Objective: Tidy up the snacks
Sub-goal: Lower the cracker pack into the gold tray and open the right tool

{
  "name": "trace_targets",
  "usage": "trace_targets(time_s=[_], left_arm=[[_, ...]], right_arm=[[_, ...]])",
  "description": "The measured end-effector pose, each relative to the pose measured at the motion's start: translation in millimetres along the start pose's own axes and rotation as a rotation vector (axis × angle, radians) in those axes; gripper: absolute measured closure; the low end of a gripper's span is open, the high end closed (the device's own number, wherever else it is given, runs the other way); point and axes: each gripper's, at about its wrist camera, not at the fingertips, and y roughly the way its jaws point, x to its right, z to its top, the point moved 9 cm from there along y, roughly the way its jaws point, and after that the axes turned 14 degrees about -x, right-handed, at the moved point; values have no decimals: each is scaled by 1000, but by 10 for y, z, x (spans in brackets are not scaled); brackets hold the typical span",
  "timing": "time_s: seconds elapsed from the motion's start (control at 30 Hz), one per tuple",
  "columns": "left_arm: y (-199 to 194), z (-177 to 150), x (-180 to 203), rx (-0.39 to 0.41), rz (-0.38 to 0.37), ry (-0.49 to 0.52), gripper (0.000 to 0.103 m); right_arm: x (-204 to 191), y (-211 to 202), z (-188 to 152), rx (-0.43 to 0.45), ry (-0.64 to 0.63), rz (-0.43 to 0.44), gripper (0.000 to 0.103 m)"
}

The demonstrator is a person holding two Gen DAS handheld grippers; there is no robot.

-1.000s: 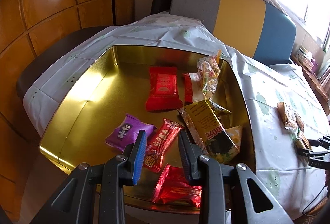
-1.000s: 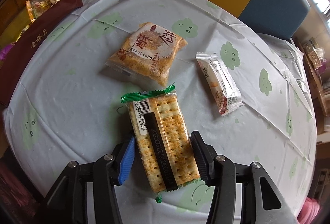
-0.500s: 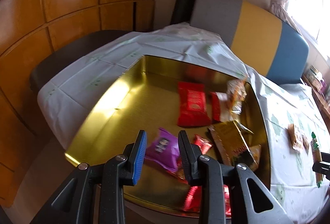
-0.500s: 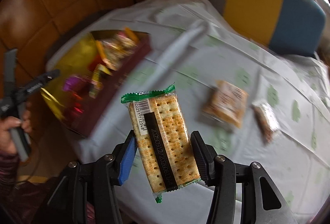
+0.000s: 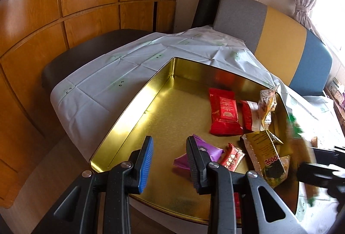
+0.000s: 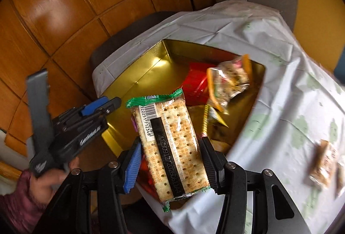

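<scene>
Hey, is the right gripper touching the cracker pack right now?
Touching. In the right wrist view the right gripper has the cracker pack between its fingers, both pads against the pack's sides, holding it in the air over the gold tin.

The left hand-held gripper (image 5: 169,164) points downward at a slant; its jaws stand a little apart with nothing between the pads. In the right wrist view a hand (image 6: 46,180) in a dark red sleeve holds its handle. The right hand-held gripper (image 6: 170,164) also points steeply down. Its jaws have just been opening slightly, yet a cracker packet (image 6: 170,143) stays held between them.
</scene>
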Motion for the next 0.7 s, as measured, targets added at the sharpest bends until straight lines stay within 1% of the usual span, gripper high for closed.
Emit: trace_targets(time_s=[0.03,0.1,0.2,0.23,0.4,0.47,0.7], left_arm=[[12,-1,-5,-4,0,-2,71],[28,-5,-22,-9,-1,-5,71],[40,-10,-29,-11,-1,-7,71],[44,-14,-23,-11,0,-6,71],[66,-52,37,-16,5,12,71],[55,-66,90,-14,4,24,71],[-6,-118,257,-2,-5,69,71]], right_arm=[[-17,86,24,-12,5,2,49],[-13,225,29,-35,21,7,45],[24,299,15,-35,34,14,39],[35,287,4,-27,33,13,35],[112,158,-79,34,33,-8,33],[143,98,-117,55,37,-20,29],[173,-13,-206,88,49,-52,29]])
